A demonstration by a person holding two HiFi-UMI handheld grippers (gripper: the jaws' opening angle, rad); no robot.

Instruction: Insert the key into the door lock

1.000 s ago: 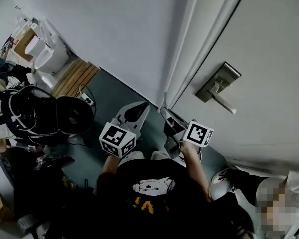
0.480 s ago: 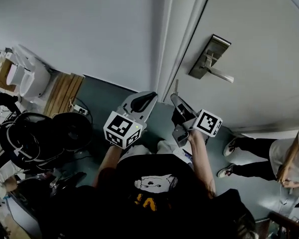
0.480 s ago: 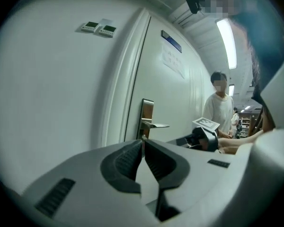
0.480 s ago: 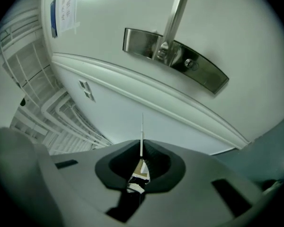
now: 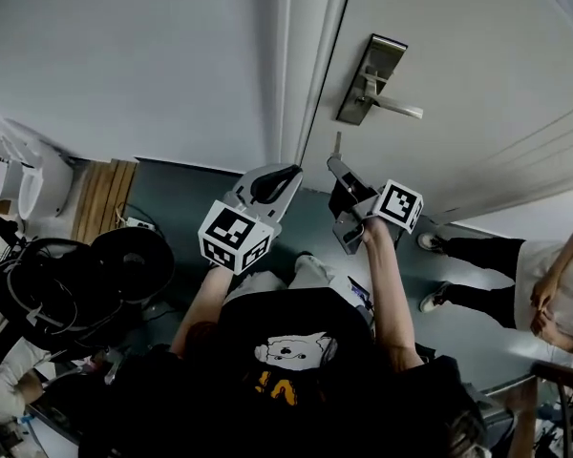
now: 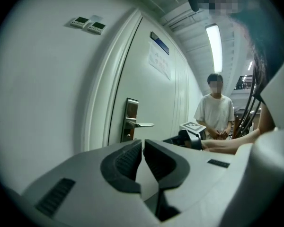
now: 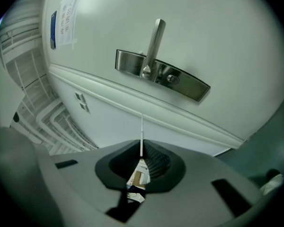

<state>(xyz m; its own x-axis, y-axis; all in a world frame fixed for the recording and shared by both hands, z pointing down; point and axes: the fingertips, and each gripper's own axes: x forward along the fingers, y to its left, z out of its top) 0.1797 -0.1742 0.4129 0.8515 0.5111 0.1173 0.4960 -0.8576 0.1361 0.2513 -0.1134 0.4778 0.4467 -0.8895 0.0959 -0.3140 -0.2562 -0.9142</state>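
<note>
The steel lock plate [image 5: 368, 79] with its lever handle [image 5: 393, 109] sits on the pale door. In the right gripper view the plate [image 7: 180, 82] lies straight ahead, with a small round keyhole [image 7: 170, 78] beside the lever [image 7: 154, 39]. My right gripper [image 5: 334, 163] is shut on a thin key [image 7: 142, 134]. Its blade sticks out past the jaws toward the door, below the plate and clear of it. My left gripper [image 5: 291, 172] hangs beside it to the left, shut and empty [image 6: 143, 145], pointing at the door frame.
A person in a white shirt [image 6: 214, 110] stands to the right of the door. Black bags and cables [image 5: 67, 284] and a wooden board [image 5: 100, 198] lie on the floor at left. The door frame [image 5: 301, 65] runs left of the lock.
Both grippers have risen toward the door. The right gripper with the key is now closer beneath the lock plate. The head view has swung so the door stands more upright.
</note>
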